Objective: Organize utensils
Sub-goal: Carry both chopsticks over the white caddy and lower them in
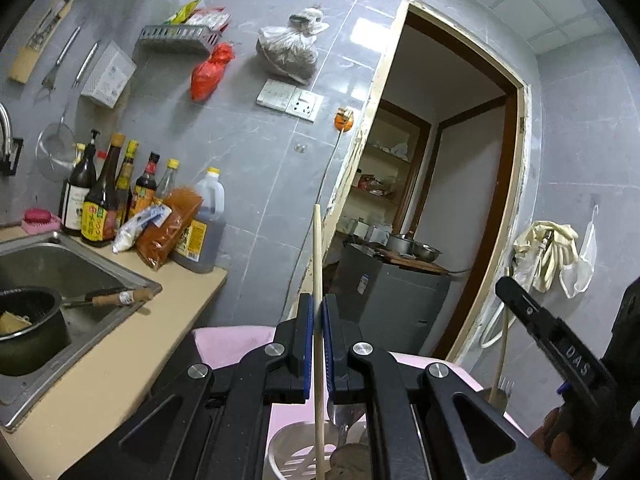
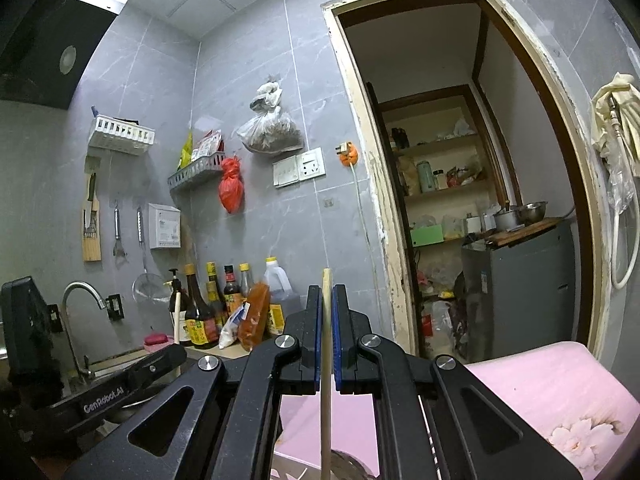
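Left hand-held gripper (image 1: 317,308) and right hand-held gripper (image 2: 327,300) — both clamped, pointing upward.

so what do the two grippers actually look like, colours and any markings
Both match: the left gripper and right gripper are matte black plastic with angular linkage arms, triangular cut-outs, round silver pivot bolts and blue pads lining the fingers' inner faces. Seen from the opposite camera, the left one's side reads "GenRobot.AI" in white, the right one's "DAS". No cables or sleeves show.
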The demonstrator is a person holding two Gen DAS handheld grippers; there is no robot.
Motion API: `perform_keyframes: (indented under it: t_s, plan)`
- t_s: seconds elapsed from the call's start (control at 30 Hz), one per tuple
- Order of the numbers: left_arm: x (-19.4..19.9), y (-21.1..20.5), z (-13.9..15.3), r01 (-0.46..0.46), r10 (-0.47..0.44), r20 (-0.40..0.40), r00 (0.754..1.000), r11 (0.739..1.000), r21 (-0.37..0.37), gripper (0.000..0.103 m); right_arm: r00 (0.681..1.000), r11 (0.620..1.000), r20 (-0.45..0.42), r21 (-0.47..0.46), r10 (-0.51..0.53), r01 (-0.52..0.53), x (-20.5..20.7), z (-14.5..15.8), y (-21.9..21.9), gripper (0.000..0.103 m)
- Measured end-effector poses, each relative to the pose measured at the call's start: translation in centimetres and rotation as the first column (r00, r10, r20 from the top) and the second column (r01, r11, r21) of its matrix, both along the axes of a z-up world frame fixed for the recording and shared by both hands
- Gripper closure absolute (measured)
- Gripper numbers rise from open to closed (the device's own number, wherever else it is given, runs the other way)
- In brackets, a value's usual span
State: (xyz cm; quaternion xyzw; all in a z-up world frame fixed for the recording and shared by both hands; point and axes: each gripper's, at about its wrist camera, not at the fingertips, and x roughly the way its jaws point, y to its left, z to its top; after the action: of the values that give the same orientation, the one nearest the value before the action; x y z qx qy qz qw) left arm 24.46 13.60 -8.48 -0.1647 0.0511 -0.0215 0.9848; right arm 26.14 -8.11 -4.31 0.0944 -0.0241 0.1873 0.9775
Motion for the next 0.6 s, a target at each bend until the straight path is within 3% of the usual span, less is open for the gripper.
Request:
perform_keyframes:
  t_s: [0.2, 0.6]
  plan:
    - [-0.2, -1.1, -0.1, 0.004, -0.005, 0.023, 1.000, 0.997, 0.074, 0.098, 1.000, 1.000, 0.029, 0.000, -0.007, 0.007, 0.1, 0.3, 0.2, 0.098]
    - [-0.4, -1.6, -0.7, 0.041, -0.038, -0.029, 0.999, 0.995, 0.096, 0.098, 0.999, 1.000, -0.021, 0.000, -0.027, 0.027, -1.0, -0.4, -0.6, 0.098]
